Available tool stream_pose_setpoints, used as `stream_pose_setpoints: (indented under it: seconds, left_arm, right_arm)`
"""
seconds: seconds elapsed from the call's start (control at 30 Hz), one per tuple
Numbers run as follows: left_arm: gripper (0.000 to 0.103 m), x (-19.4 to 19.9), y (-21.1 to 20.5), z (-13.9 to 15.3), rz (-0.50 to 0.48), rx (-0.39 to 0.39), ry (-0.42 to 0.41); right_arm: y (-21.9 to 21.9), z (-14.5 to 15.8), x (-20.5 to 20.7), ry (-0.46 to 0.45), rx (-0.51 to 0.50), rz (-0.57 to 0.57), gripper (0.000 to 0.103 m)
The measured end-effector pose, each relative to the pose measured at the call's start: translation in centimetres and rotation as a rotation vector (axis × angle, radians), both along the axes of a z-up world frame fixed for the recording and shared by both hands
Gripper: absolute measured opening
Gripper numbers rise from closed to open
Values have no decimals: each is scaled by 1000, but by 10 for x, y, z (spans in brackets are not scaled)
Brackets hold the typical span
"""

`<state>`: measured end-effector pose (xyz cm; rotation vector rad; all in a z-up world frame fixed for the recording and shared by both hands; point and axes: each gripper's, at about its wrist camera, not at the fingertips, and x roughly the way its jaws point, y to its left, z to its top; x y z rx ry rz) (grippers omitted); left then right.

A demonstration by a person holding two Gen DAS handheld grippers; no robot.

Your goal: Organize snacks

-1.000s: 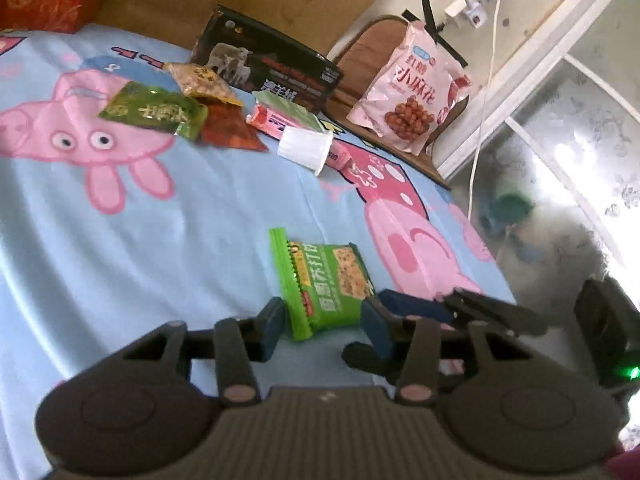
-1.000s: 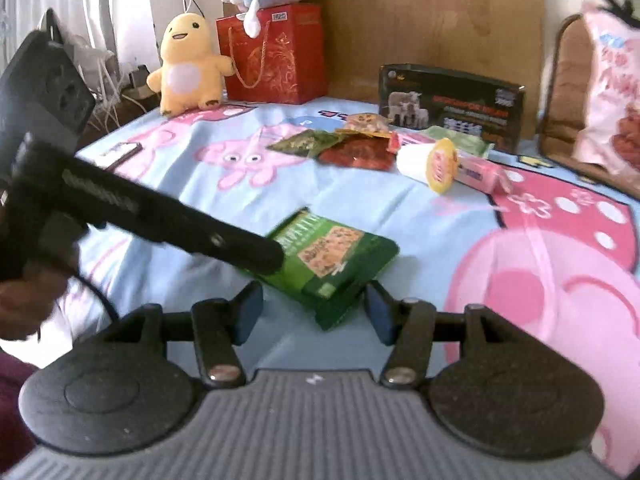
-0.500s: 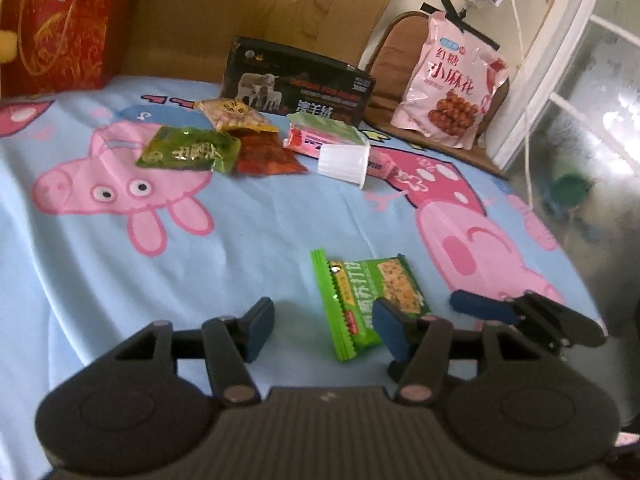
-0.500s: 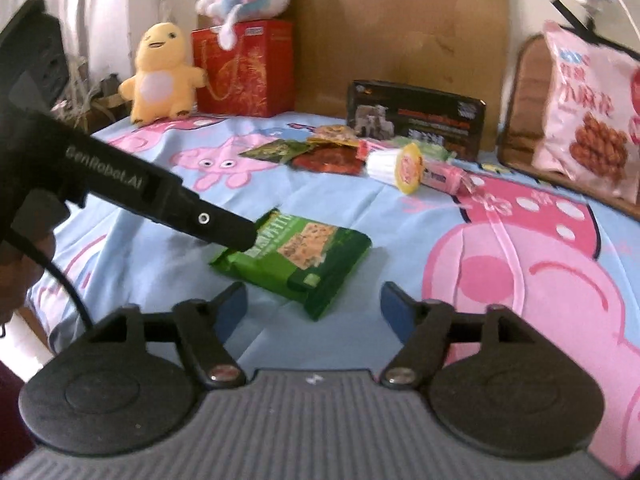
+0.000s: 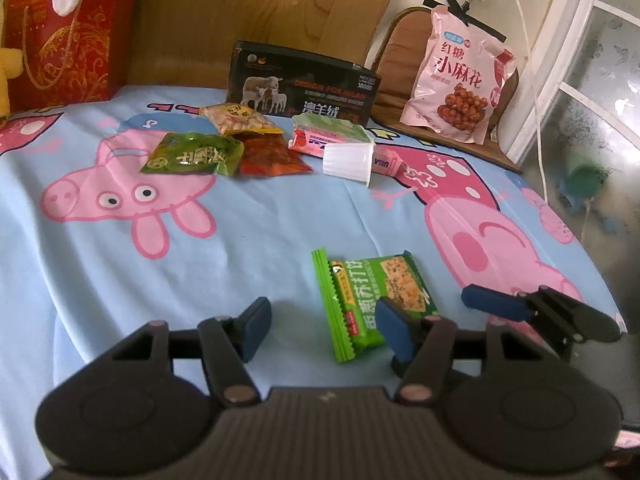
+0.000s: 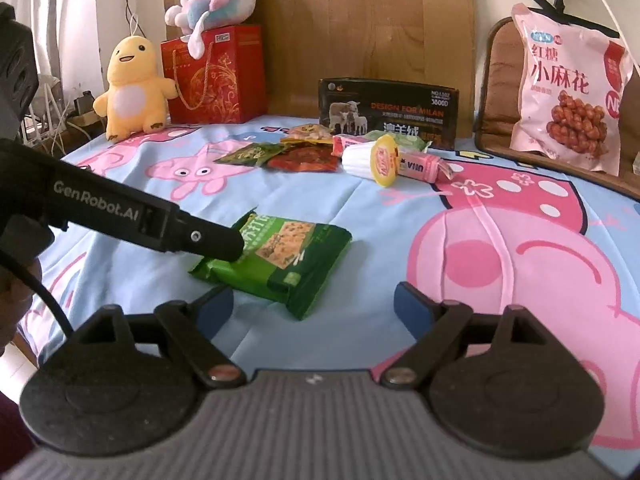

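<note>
A green cracker packet (image 5: 370,300) is seen lying flat on the blue cartoon-pig bed sheet (image 5: 120,264), near its front edge; the left gripper (image 5: 324,330) is held low over it, fingers spread, one finger overlapping the packet; the right gripper (image 6: 314,306) is held just beside, fingers spread, nothing held; other snacks (image 5: 192,156) are clustered farther back.

The left black two-finger gripper with blue pads (image 5: 322,328) sits low at the bottom of its own view, jaws spread wide. The right black two-finger gripper with blue pads (image 6: 314,308) is likewise wide apart, lower centre of its view, holding nothing.
</note>
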<state>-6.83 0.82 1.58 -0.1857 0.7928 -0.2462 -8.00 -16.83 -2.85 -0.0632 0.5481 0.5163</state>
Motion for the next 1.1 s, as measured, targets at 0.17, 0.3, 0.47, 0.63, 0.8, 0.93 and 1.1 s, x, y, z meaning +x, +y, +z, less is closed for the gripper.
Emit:
stream_pose_setpoints:
  seconds: [0.17, 0.3, 0.47, 0.63, 0.8, 0.93, 1.1]
  left_arm:
    - [60, 0, 1, 0, 3, 7, 0]
    - [66, 0, 0, 0, 0, 15, 2]
    - [69, -2, -1, 0, 2, 21, 2]
    - [69, -4, 0, 1, 6, 23, 2]
    - [69, -5, 0, 1, 8, 23, 2]
    - [69, -5, 1, 1, 7, 22, 1]
    - [70, -7, 0, 1, 8, 23, -1]
  right_arm:
    - [-1, 0, 1, 2, 2, 8, 91]
    - [-1, 0, 0, 4, 7, 1, 91]
    - [-3, 0, 2, 6, 15, -9, 91]
    - [-4, 0, 1, 2, 14, -20, 87]
    - [-7, 1, -1, 3, 2, -8, 86]
    - [-14, 3, -3, 3, -37, 54, 85]
    - [-35, 6, -5, -57, -160, 84, 84]
